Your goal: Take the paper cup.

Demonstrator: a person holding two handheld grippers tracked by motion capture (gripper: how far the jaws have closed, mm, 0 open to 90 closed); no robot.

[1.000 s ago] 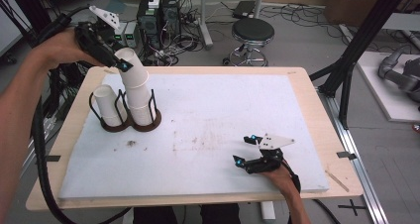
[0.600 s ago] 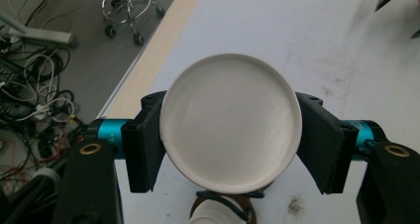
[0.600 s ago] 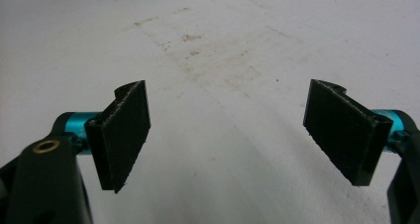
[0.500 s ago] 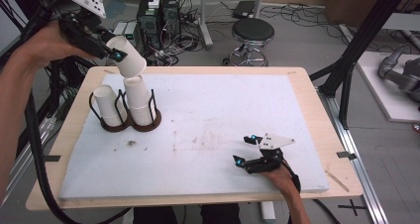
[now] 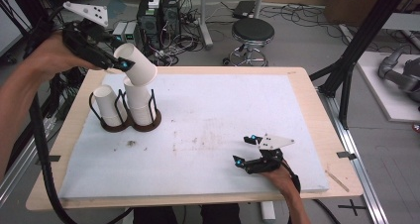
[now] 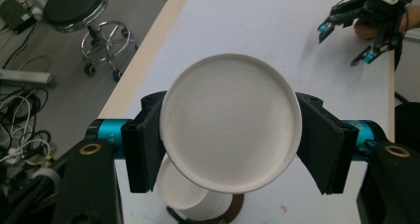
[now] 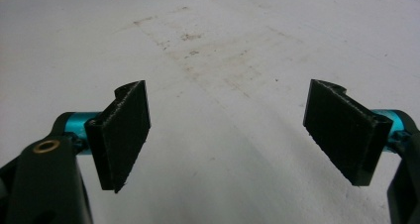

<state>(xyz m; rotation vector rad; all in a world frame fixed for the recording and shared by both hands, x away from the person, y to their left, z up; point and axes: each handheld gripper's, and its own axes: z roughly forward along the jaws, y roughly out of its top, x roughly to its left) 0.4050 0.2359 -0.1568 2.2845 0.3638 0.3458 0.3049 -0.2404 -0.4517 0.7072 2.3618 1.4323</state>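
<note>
White paper cup (image 5: 134, 64) was held in the air, tilted, above the far-left part of the table, just over the stack of cups (image 5: 138, 104) standing in the right ring of a dark wire holder (image 5: 127, 126). In the high view its lower edge sat close to the top of that stack; contact could not be told. In the left gripper view the cup (image 6: 231, 128) showed its flat round bottom toward the camera, with the open mouth of the stacked cup (image 6: 190, 201) below it.

Left gripper (image 5: 116, 65) was clamped on the cup, one black pad pressed to each side of its wall; jaws set about a cup's width apart. The person's left hand (image 5: 52, 60) carried it from the left edge.

A single cup (image 5: 108, 105) stood in the holder's left ring, beside the stack.

Right gripper (image 5: 247, 149) rested low on the white table (image 5: 223, 110) surface near the front right, well apart from the cups, held by the right hand (image 5: 277, 174). Its jaws stood wide with nothing between them; the right gripper view showed bare, lightly stained tabletop (image 7: 218, 60) between the two pads.
</note>
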